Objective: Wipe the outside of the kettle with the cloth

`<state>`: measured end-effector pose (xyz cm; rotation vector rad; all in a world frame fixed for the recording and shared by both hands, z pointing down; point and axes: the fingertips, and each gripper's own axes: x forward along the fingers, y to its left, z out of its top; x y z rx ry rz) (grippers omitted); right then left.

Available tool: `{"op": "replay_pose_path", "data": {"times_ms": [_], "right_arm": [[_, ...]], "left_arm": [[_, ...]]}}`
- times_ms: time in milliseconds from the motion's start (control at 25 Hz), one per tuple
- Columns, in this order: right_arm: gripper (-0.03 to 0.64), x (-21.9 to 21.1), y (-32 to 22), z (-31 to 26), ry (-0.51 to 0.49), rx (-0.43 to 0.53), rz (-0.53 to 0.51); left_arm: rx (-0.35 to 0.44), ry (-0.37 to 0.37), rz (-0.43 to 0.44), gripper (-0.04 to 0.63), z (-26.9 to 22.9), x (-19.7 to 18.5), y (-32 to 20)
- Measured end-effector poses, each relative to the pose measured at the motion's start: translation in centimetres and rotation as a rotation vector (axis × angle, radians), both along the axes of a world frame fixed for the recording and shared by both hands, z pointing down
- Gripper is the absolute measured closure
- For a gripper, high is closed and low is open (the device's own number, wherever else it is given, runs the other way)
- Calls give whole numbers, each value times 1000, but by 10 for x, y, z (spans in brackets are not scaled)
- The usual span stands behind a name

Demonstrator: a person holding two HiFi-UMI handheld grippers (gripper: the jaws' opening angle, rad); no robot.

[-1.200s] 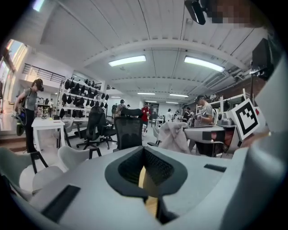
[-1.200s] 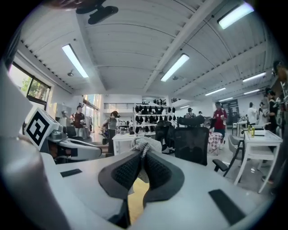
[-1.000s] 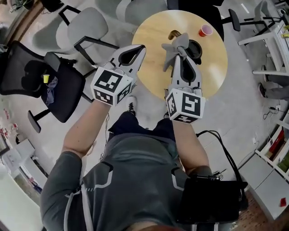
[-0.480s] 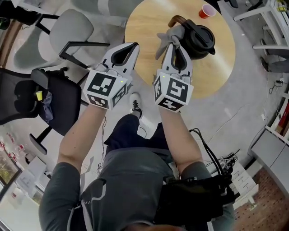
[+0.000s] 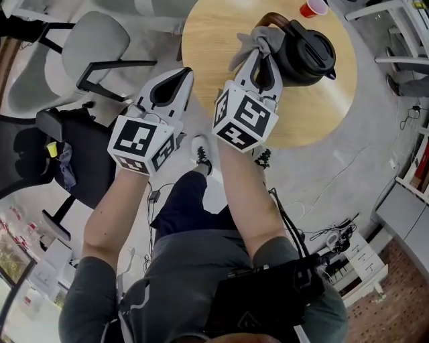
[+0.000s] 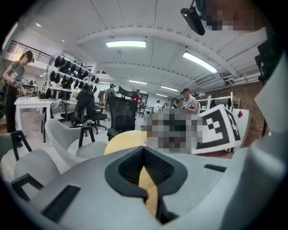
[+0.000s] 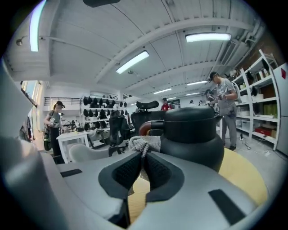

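Two grippers are held out over the near side of a round wooden table [image 5: 214, 40]. The right gripper [image 5: 260, 60] has its fingers pinched tight on a grey cloth [image 5: 249, 47]. The cloth sticks out past the finger tips in a bunch. It is pressed against the side of the black kettle [image 5: 305, 50], close to the kettle's brown handle.

The kettle stands upright on the table, a bit to the right of the middle. In the right gripper view, the right gripper [image 7: 142, 157] points straight at the kettle [image 7: 193, 139]. The cloth [image 7: 145, 144] sits between the fingers and the kettle's left side, touching it.

The left gripper [image 5: 182, 75] is at the left edge of the table, well apart from the kettle. In the left gripper view, the left gripper [image 6: 145, 155] has its fingers closed together with nothing between them.

A red cup [image 5: 314, 8] stands at the far edge of the table. A grey chair [image 5: 94, 47] and a black chair [image 5: 74, 161] stand on the floor to the left.
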<state>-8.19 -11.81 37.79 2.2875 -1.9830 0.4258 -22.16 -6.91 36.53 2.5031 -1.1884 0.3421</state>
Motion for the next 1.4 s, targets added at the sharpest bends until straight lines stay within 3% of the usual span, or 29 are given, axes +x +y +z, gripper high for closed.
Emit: {"op": "replay_pose_path", "data": {"times_ms": [240, 440, 960, 1400], "right_arm": [[573, 12, -7, -2, 2, 13, 104], [573, 12, 2, -1, -4, 14, 129], [572, 22, 31, -6, 27, 29, 67], [572, 59, 66, -9, 49, 53, 14]], "left_arm": [[-17, 9, -38, 588, 6, -27, 4], [-32, 27, -64, 588, 10, -35, 2], [-11, 68, -42, 588, 3, 6, 2], [20, 59, -7, 588, -4, 54, 4]]}}
